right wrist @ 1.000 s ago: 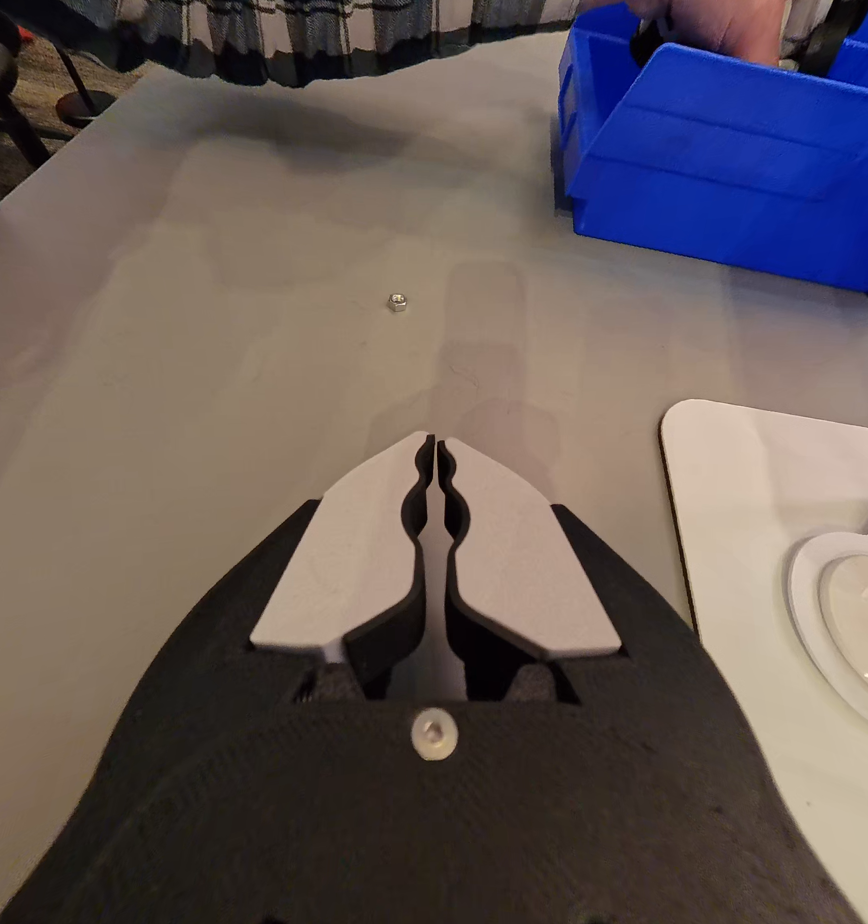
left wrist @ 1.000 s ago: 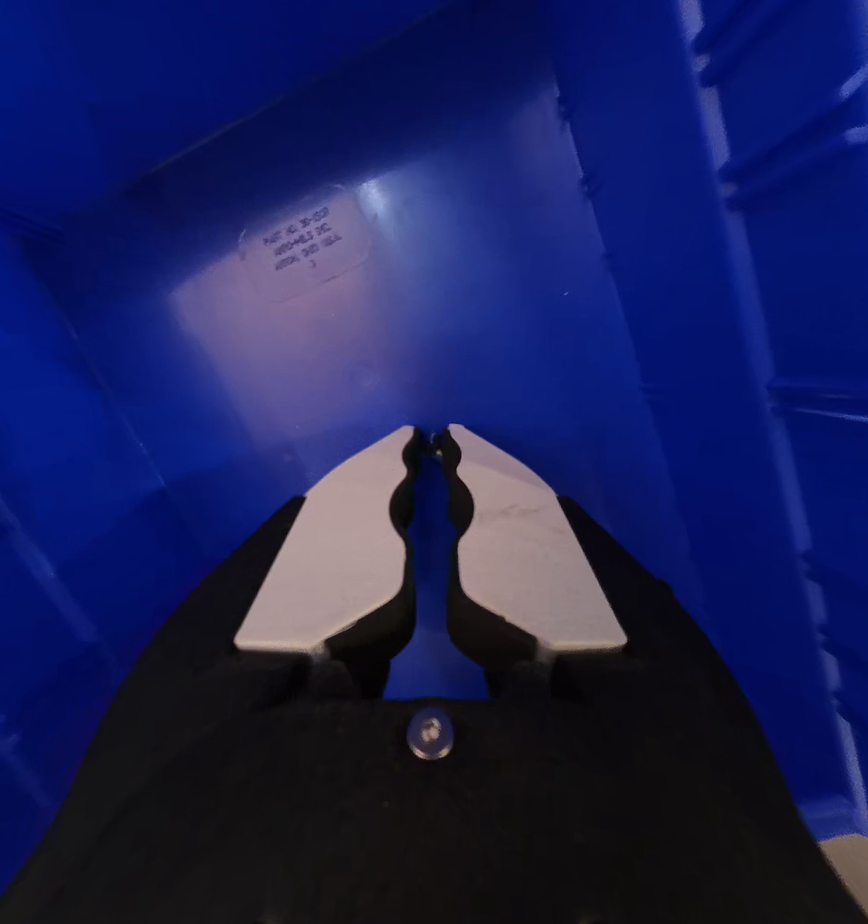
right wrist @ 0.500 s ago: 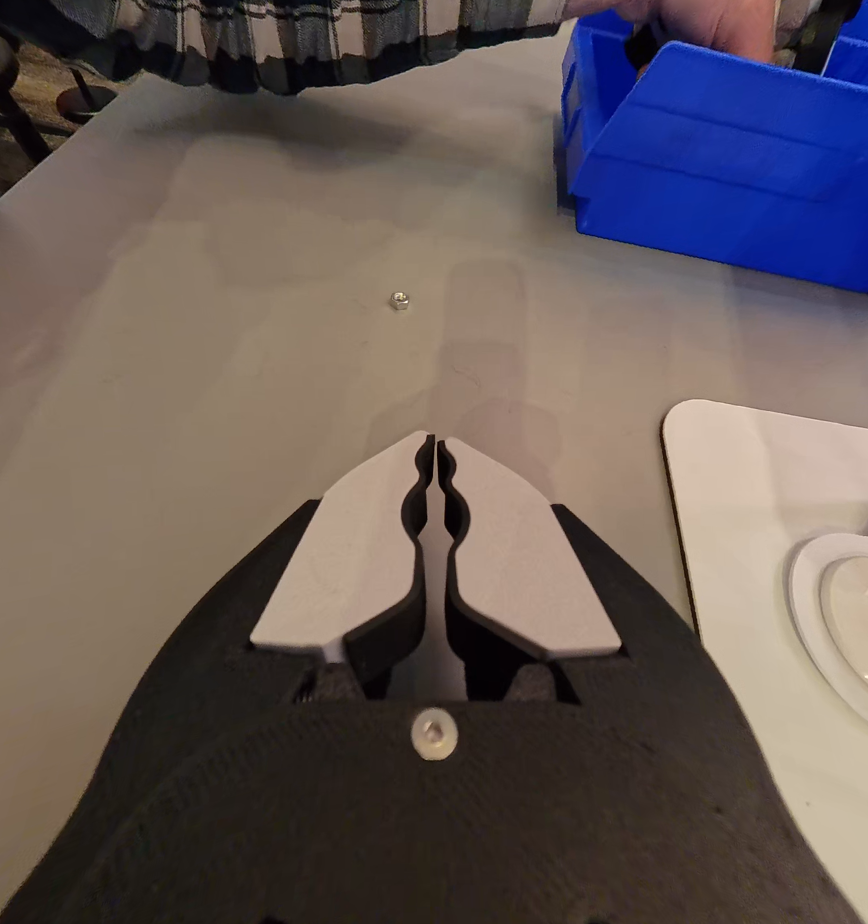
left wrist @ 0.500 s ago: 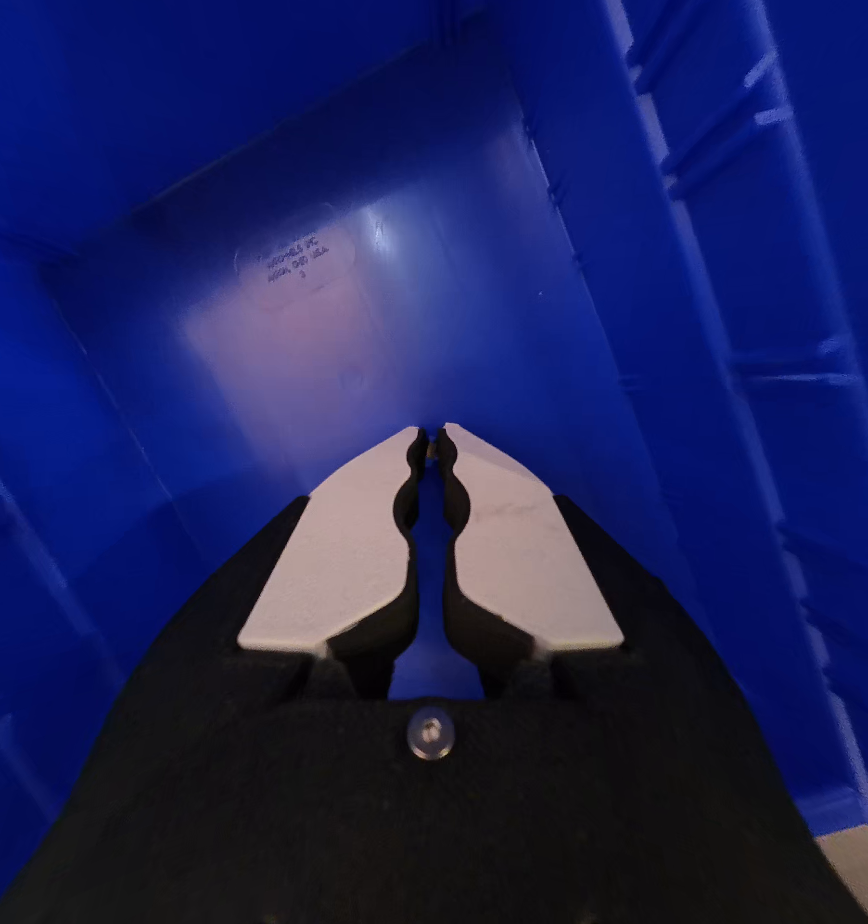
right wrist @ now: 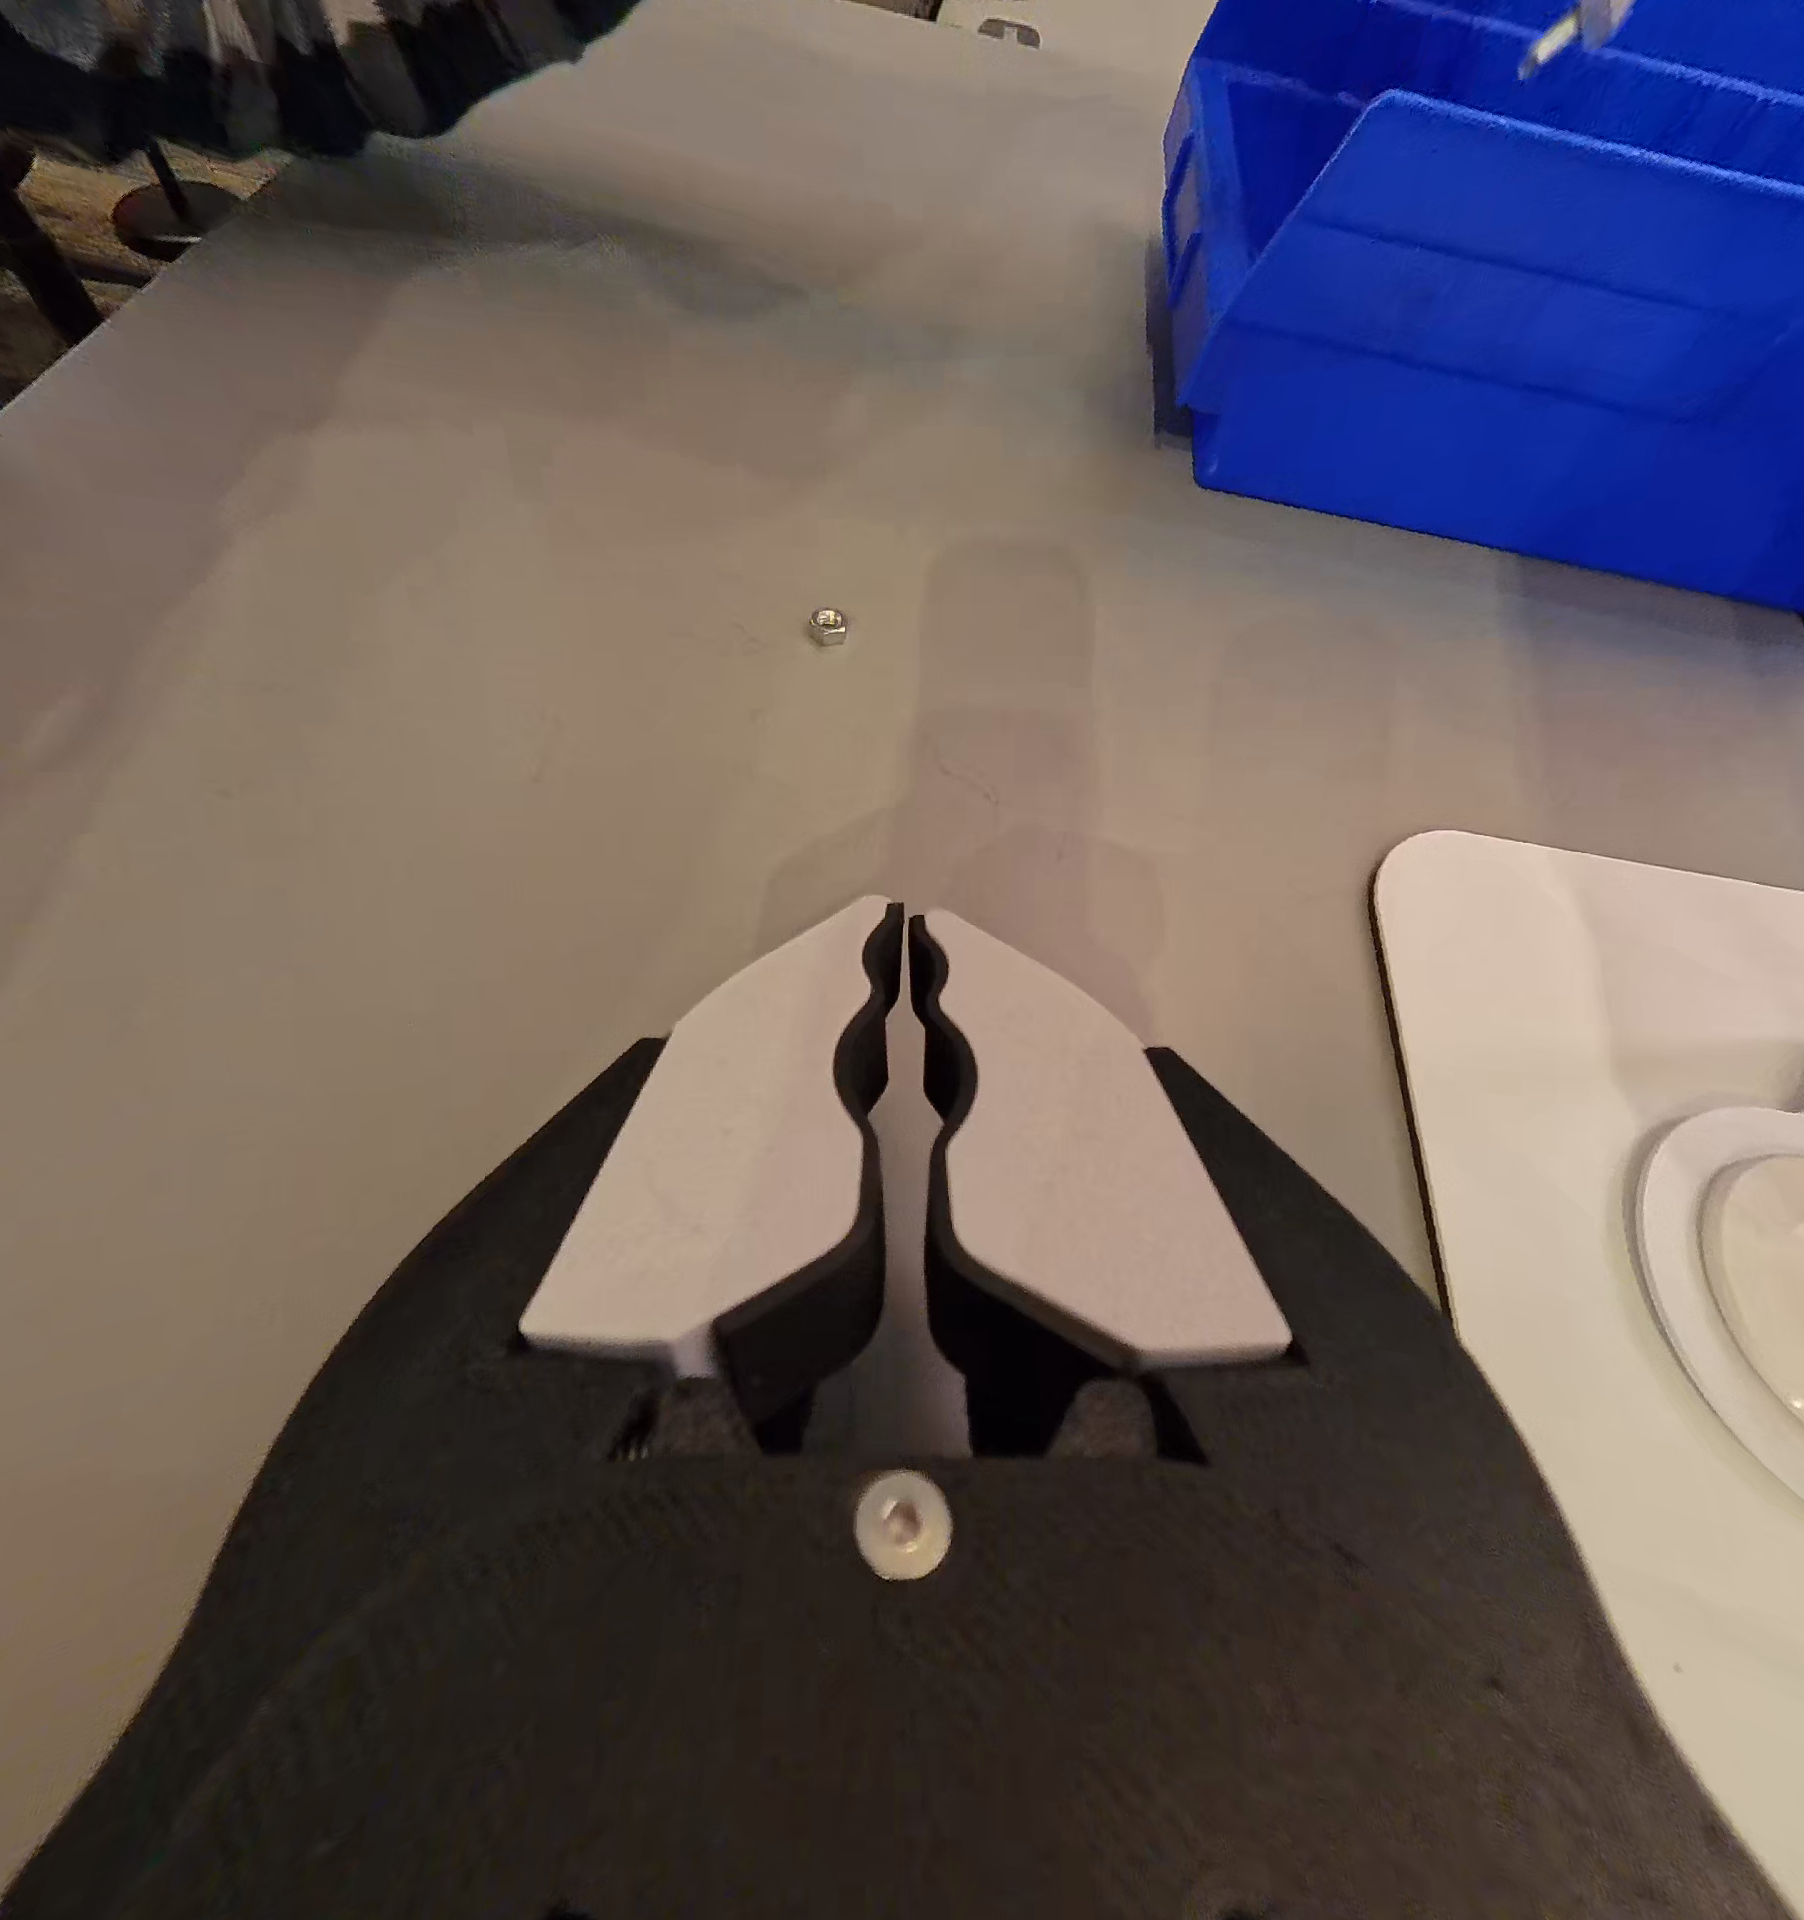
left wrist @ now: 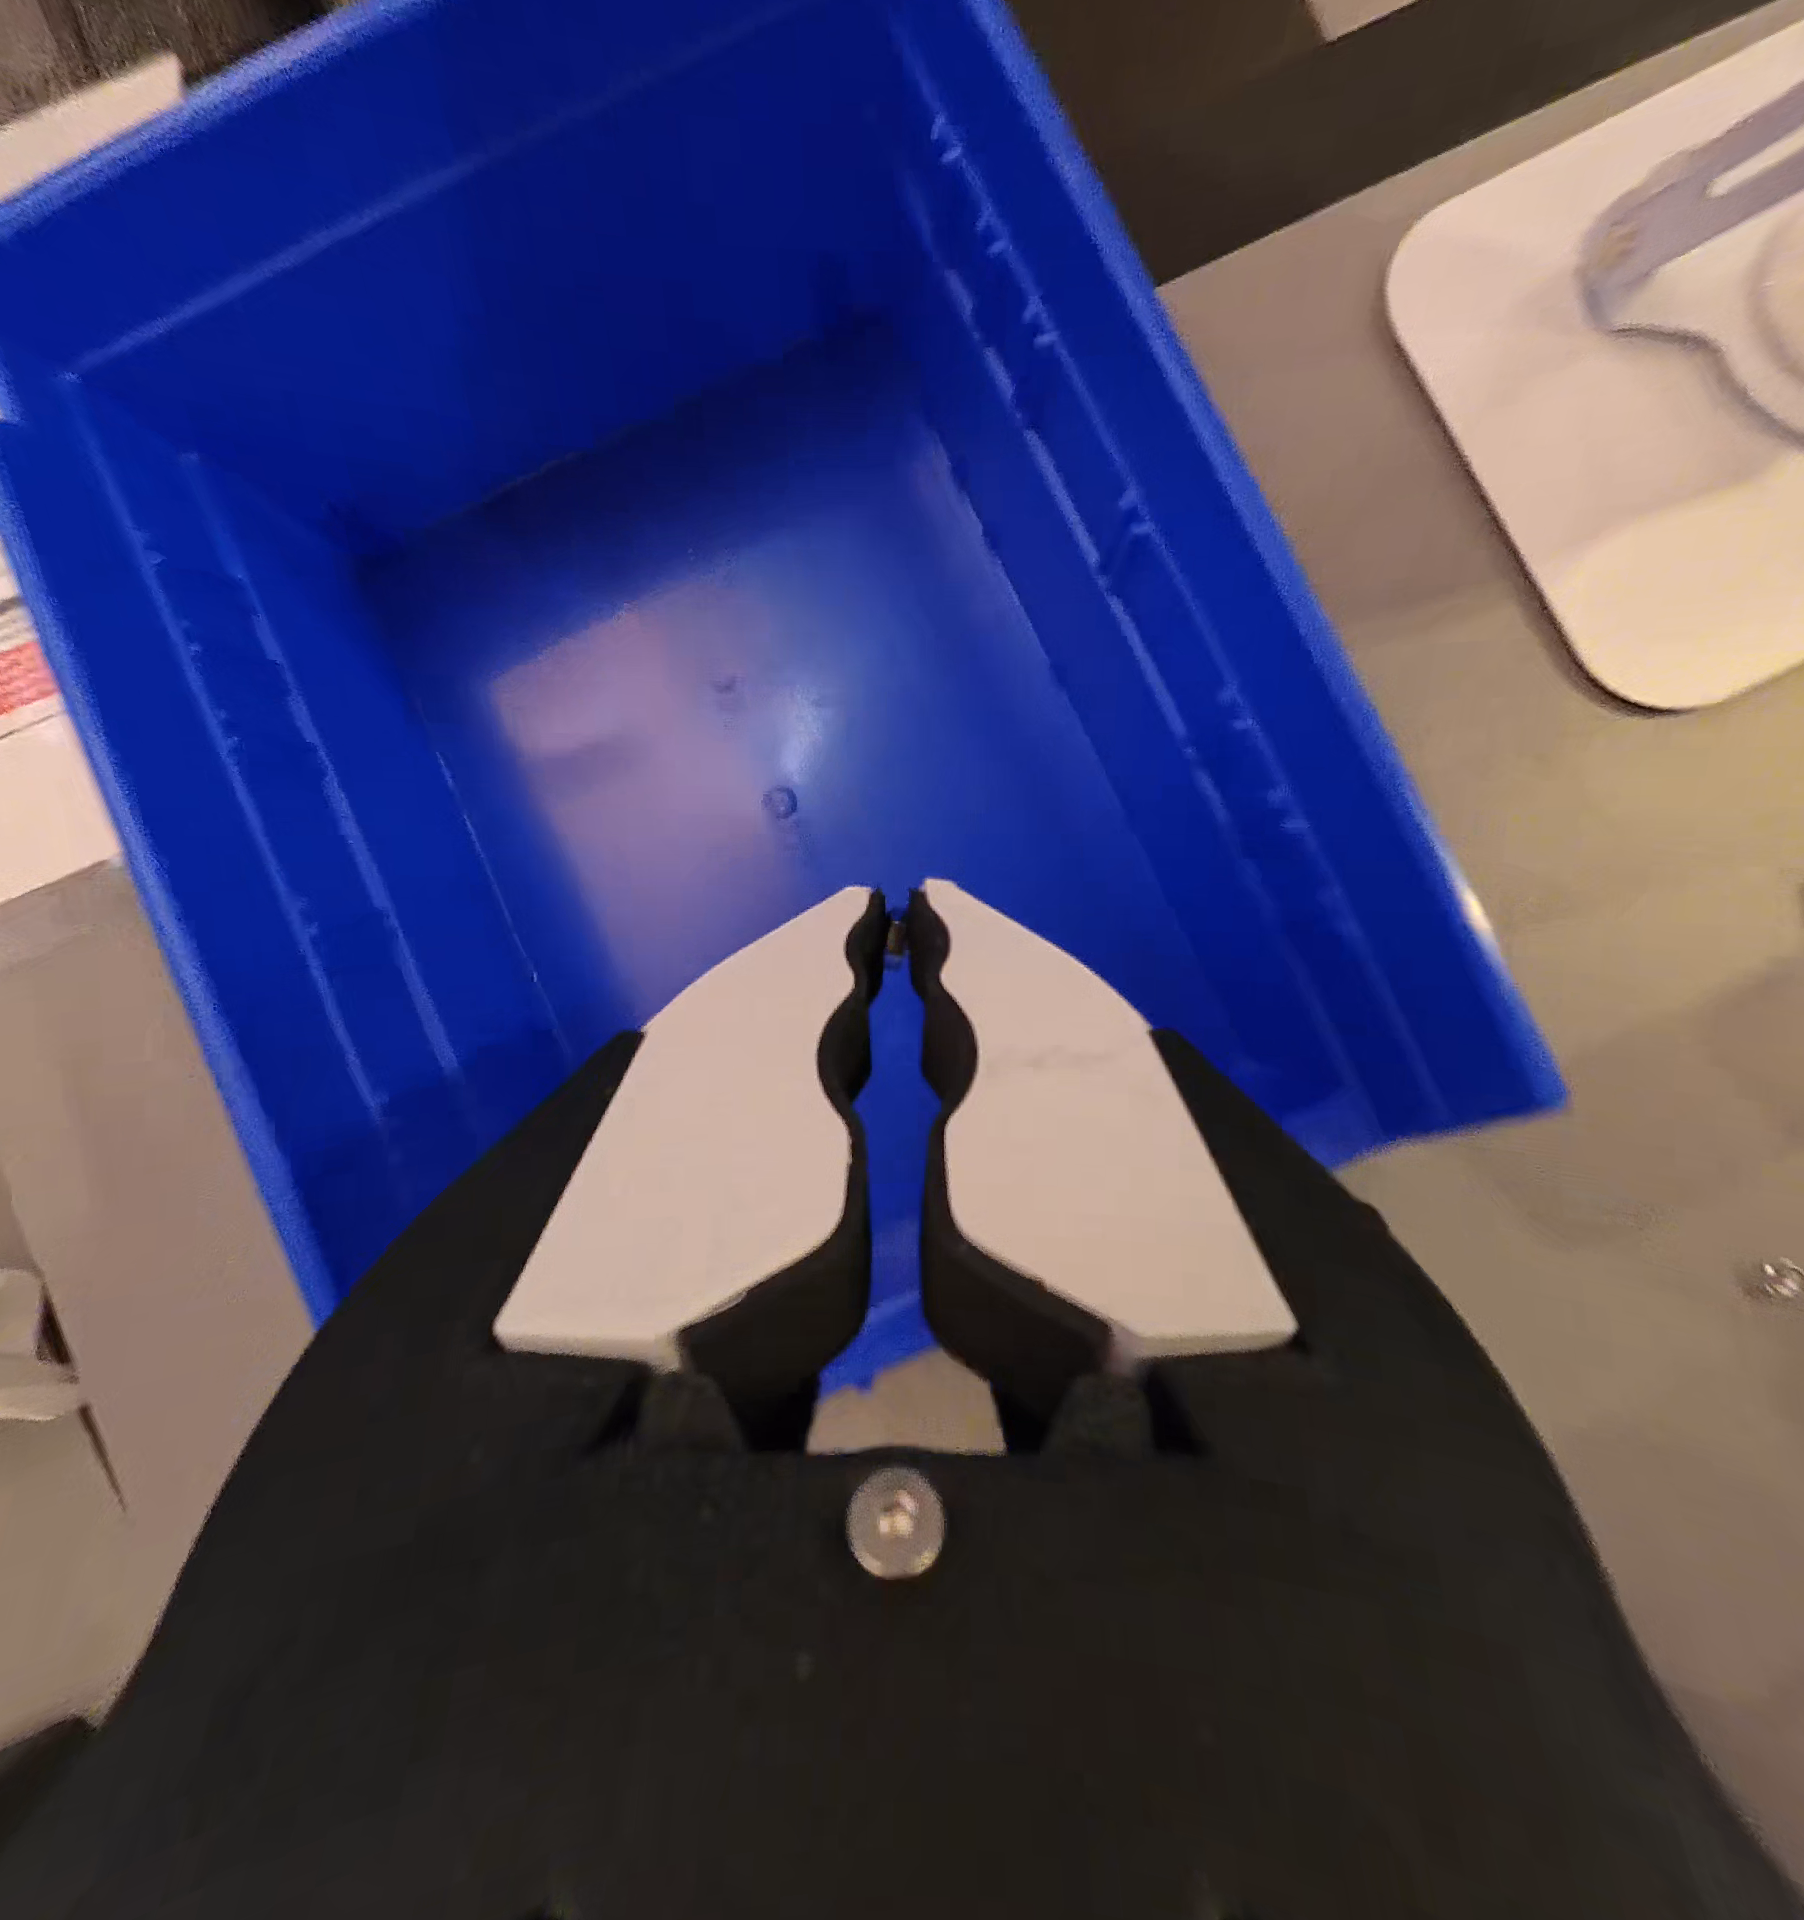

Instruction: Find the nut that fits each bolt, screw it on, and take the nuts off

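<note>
In the left wrist view my left gripper is raised above an open blue bin. Its tips are closed on a small dark metal nut, and both pads touch it. The bin floor below shows nothing else. My right gripper is shut with nothing between its pads and hovers over the grey table. A small silver nut lies loose on the table ahead of it and to the left. The same nut also shows in the left wrist view.
Blue bins stand at the back right in the right wrist view. A white board with a clear moulded fixture lies to the right; it also shows in the left wrist view. A person's plaid garment is at the table's far edge.
My left gripper has lifted up and back out of the blue bin, its jaws narrowing onto the small nut. My right gripper has stayed still and shut.
</note>
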A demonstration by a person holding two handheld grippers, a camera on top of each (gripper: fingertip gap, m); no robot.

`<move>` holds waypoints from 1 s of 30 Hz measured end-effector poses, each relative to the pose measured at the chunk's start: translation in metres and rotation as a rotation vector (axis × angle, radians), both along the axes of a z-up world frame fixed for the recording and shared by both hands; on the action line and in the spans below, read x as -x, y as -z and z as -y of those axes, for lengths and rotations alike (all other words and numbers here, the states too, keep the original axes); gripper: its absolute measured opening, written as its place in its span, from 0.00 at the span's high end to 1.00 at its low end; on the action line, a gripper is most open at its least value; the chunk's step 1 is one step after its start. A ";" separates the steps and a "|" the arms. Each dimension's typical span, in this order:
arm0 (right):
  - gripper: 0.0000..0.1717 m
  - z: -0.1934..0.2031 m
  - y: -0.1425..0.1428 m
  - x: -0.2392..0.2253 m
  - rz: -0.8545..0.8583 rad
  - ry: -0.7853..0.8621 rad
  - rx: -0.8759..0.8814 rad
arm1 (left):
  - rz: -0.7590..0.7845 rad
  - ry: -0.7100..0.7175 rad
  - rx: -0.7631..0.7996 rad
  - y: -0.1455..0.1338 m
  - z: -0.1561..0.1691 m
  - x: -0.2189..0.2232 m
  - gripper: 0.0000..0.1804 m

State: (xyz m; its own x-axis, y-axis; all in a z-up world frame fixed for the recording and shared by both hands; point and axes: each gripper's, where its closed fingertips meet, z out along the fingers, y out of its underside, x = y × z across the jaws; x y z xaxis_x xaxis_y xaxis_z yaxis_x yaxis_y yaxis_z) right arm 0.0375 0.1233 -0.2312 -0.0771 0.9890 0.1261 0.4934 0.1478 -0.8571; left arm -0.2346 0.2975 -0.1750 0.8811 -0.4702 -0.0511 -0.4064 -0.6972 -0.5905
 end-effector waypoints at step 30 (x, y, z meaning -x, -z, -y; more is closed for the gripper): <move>0.99 0.000 0.003 0.001 0.019 -0.002 -0.014 | 0.108 0.167 0.105 0.080 0.151 -0.107 0.98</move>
State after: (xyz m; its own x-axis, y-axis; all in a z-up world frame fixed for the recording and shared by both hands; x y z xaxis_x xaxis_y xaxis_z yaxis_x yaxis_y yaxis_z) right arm 0.0370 0.1228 -0.2345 -0.0820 0.9869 0.1387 0.5089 0.1611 -0.8456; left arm -0.1274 0.1467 -0.2551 0.7880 -0.6082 0.0958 -0.4601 -0.6850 -0.5648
